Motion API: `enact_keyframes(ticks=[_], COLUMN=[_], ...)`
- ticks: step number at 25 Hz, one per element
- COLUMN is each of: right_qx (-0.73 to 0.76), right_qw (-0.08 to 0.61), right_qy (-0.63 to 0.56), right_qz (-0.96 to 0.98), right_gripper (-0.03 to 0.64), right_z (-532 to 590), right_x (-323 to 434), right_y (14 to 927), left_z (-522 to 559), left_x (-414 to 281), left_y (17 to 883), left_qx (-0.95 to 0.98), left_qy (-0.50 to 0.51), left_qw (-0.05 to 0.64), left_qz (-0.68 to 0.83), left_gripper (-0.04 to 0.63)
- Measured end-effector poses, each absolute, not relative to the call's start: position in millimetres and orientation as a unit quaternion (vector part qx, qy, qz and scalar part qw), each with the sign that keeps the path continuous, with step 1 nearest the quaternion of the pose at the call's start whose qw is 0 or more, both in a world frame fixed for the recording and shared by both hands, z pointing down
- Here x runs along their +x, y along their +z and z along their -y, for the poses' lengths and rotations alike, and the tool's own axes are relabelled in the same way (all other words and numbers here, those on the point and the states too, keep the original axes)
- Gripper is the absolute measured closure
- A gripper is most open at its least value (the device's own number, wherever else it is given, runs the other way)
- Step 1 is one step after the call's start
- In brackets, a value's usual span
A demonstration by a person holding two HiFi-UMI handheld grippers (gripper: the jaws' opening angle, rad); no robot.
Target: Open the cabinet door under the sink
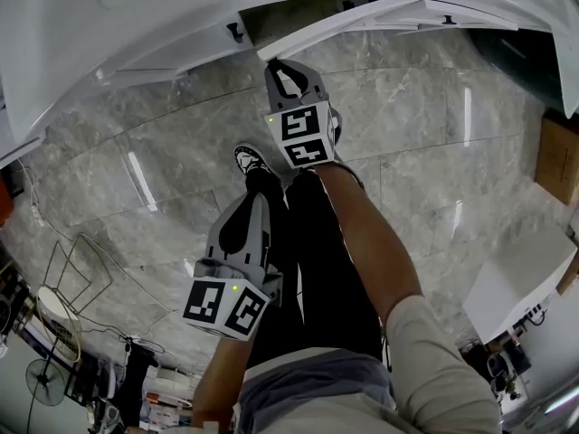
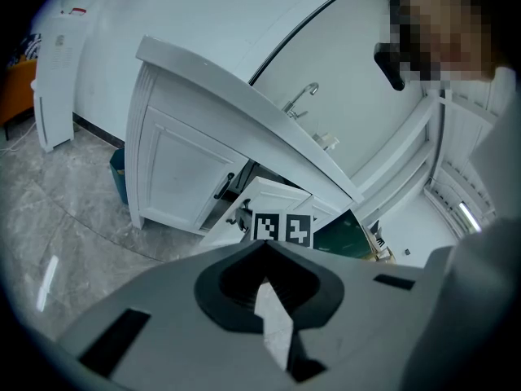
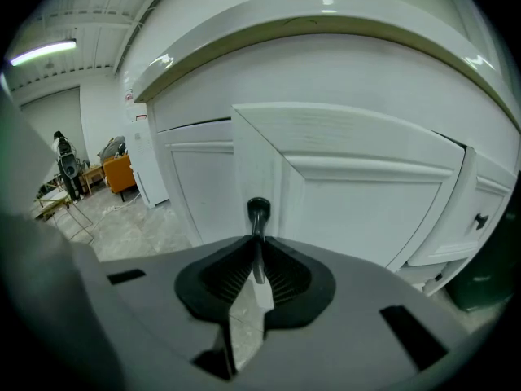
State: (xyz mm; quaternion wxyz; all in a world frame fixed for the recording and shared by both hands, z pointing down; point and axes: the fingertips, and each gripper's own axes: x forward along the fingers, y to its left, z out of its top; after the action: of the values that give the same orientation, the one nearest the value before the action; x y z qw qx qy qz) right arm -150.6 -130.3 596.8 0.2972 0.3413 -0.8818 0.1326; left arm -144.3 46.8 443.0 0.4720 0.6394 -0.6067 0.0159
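Observation:
The white sink cabinet (image 1: 163, 25) runs along the top of the head view, and a faucet (image 2: 301, 98) stands on its counter. One cabinet door (image 3: 366, 194) stands swung partly out from the front. My right gripper (image 1: 284, 69) is shut on that door's black handle (image 3: 258, 214), which rises between the closed jaws (image 3: 258, 255). The open door (image 2: 273, 198) and the right gripper's marker cube (image 2: 282, 227) also show in the left gripper view. My left gripper (image 1: 253, 193) hangs low over the floor beside the person's legs, well back from the cabinet, shut on nothing (image 2: 264, 279).
A neighbouring closed door (image 2: 175, 173) carries its own black handle (image 1: 237, 33). A dark green bin (image 3: 488, 275) stands right of the cabinet. On the marble floor (image 1: 163, 170) are a wire rack (image 1: 77, 269) and a fan (image 1: 45, 378) at left, a white box (image 1: 516, 283) at right.

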Motion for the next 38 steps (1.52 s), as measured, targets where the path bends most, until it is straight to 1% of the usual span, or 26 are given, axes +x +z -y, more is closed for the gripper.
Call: enact_keyframes(ticks=[20,38], right_qx=[0.292,0.245], right_qw=[0.300,0.312], right_qy=[0.146,0.120], right_qz=[0.897,0.910], right_gripper=[0.563,0.563], right_z=[110.8,85.7], right_x=[-132.4,-100.7], right_y=[595.5,597.6], left_z=[-52.6,-60.8], left_x=[-126.2,-103.9], left_y=[441.7,441.1], left_qx=[0.621,0.622], left_qy=[0.020,0.031], left_qw=[0.472,0.474], left_qz=[0.626,0.623], left_gripper=[0.594,0.594])
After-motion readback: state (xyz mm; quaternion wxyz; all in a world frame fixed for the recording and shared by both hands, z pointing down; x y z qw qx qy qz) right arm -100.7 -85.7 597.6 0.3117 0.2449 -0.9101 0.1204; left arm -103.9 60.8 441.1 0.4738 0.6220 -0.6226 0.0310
